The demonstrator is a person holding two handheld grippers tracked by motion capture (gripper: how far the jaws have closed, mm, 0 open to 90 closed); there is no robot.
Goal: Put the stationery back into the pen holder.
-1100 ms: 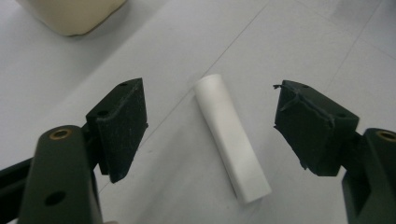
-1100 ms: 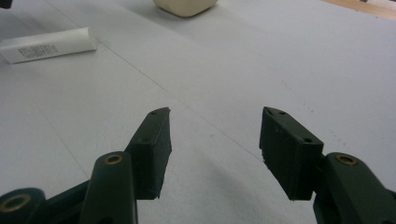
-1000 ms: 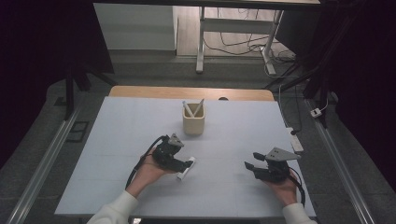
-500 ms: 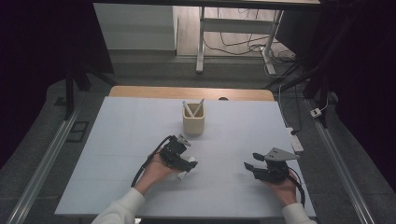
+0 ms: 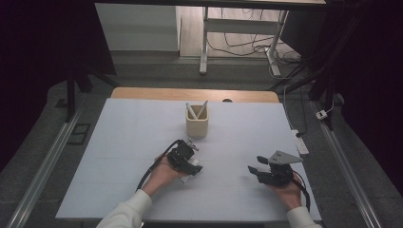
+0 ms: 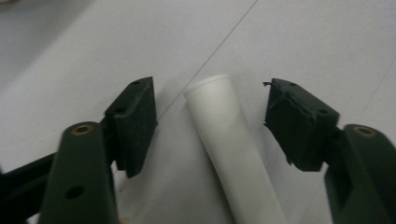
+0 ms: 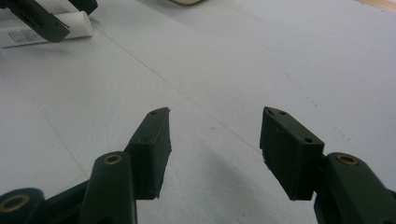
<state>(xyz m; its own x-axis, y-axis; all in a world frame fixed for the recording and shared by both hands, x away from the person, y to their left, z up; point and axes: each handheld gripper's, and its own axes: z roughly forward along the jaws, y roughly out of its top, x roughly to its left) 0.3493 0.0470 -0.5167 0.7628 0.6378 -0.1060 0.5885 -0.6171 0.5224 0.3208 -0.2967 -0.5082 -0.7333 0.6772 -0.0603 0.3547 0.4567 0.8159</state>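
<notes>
The left gripper (image 6: 210,126) is held wide open astride the white tube (image 6: 229,140), near the table's (image 5: 119,142) front edge; it should be squeezed centrally. The right gripper (image 7: 215,149) waits open, empty.

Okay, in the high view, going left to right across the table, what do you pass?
left gripper over the white tube → beige cup → right gripper

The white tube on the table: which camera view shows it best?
The left gripper view: the white tube lies large between the open jaws of the left gripper. The high view shows a small part beside the hand; the right gripper view shows its capped end, far off.
</notes>
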